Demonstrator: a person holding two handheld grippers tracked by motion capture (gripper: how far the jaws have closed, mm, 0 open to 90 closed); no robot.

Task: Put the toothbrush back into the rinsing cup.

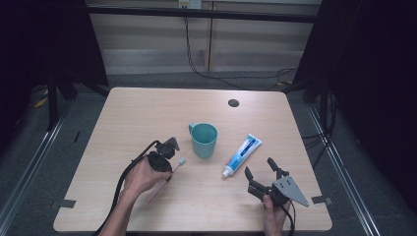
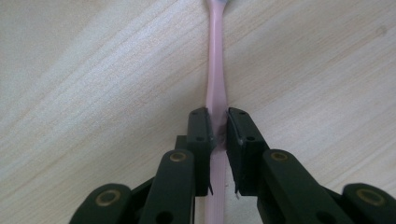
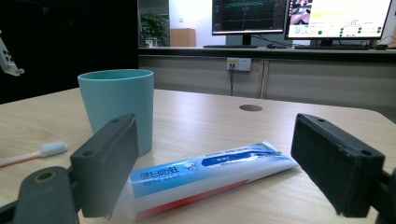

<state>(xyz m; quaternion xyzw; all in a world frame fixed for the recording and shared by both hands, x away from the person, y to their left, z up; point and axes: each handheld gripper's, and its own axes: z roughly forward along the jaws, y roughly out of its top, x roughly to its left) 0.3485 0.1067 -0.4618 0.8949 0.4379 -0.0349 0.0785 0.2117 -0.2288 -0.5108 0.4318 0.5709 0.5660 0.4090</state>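
A pink toothbrush (image 1: pixel 169 173) lies flat on the wooden table (image 1: pixel 147 113), its white bristle head (image 3: pixel 52 149) pointing toward a teal cup (image 1: pixel 204 139). My left gripper (image 2: pixel 219 133) is shut on the toothbrush's pink handle (image 2: pixel 216 79), pads pressed on both sides. In the high view the left gripper (image 1: pixel 162 160) sits left of the cup. A blue and white toothpaste tube (image 1: pixel 242 154) lies right of the cup. My right gripper (image 1: pixel 259 165) rests low near the front edge, open, facing the toothpaste tube (image 3: pixel 205 172) with nothing between its jaws.
A round cable hole (image 1: pixel 233 103) sits in the table's far right part. Cables (image 1: pixel 206 69) hang behind the table. Dark frame posts stand at both sides. Monitors (image 3: pixel 299 18) show beyond the table in the right gripper view.
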